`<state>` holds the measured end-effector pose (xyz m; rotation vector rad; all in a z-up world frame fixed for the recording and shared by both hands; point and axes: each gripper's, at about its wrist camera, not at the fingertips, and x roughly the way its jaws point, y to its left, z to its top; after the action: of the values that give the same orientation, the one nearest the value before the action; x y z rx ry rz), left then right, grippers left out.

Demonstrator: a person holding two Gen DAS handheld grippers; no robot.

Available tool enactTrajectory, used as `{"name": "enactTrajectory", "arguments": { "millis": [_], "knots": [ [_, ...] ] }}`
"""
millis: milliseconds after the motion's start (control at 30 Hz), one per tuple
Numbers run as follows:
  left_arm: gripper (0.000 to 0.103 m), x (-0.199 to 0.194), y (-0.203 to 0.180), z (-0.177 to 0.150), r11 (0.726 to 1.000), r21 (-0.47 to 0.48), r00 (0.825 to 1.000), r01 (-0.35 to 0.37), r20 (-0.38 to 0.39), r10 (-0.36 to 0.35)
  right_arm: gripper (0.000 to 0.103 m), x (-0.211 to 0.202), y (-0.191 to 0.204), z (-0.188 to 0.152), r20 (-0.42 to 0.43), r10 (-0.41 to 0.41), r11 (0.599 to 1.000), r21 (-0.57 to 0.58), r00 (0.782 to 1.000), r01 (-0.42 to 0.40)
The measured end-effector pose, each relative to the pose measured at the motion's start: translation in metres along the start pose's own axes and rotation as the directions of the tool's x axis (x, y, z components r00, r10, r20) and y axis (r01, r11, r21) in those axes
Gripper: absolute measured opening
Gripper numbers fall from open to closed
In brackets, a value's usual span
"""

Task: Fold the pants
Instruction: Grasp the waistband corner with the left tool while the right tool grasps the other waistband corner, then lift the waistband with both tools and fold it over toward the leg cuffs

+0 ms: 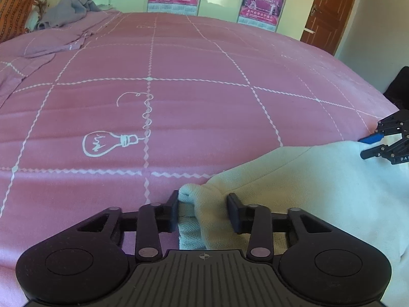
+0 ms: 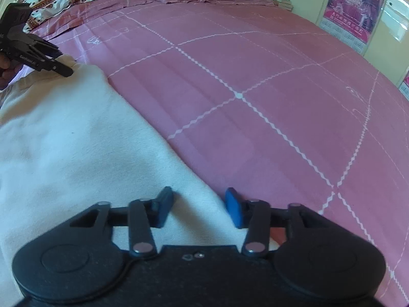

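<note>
Only the left wrist view shows the light-bulb drawing (image 1: 107,143) on the pink bedspread (image 1: 204,64). The cream pants (image 1: 306,184) lie on the bed's near edge. The left gripper (image 1: 203,208) pinches a bunched corner; the right gripper (image 2: 199,207) straddles the hem, jaws apart.

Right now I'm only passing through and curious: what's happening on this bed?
A person is working on pale pants lying on the pink bedspread with two handheld grippers. The left gripper has bunched fabric at one end between its fingers; the right gripper straddles the pants' edge. No fold is visible yet.
</note>
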<state>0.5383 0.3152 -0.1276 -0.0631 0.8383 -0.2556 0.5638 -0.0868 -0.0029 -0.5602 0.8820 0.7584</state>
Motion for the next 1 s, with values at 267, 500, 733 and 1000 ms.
{"name": "enactTrajectory", "arguments": {
  "millis": [267, 500, 733, 1000],
  "knots": [
    [0.017, -0.061, -0.014, -0.01, 0.999, 0.033, 0.986, -0.003, 0.168, -0.003, 0.005, -0.044, 0.037, -0.007, 0.127, -0.121, 0.991, -0.033, 0.984, 0.126],
    [0.017, -0.169, -0.067, -0.054, 0.973, 0.217, 0.943, -0.083, 0.332, 0.007, 0.005, -0.149, 0.115, -0.05, 0.317, -0.24, 0.947, -0.132, 0.917, 0.294],
    [0.017, -0.198, -0.114, -0.136, 0.939, 0.276, 0.933, -0.207, 0.345, 0.104, 0.005, -0.175, 0.199, -0.131, 0.351, -0.284, 0.942, -0.07, 0.892, 0.328],
    [0.025, -0.221, -0.135, -0.191, 0.949, 0.181, 0.941, -0.257, 0.269, 0.204, 0.023, -0.152, 0.233, -0.185, 0.215, -0.342, 0.937, 0.149, 0.915, 0.315]
  ]
}}
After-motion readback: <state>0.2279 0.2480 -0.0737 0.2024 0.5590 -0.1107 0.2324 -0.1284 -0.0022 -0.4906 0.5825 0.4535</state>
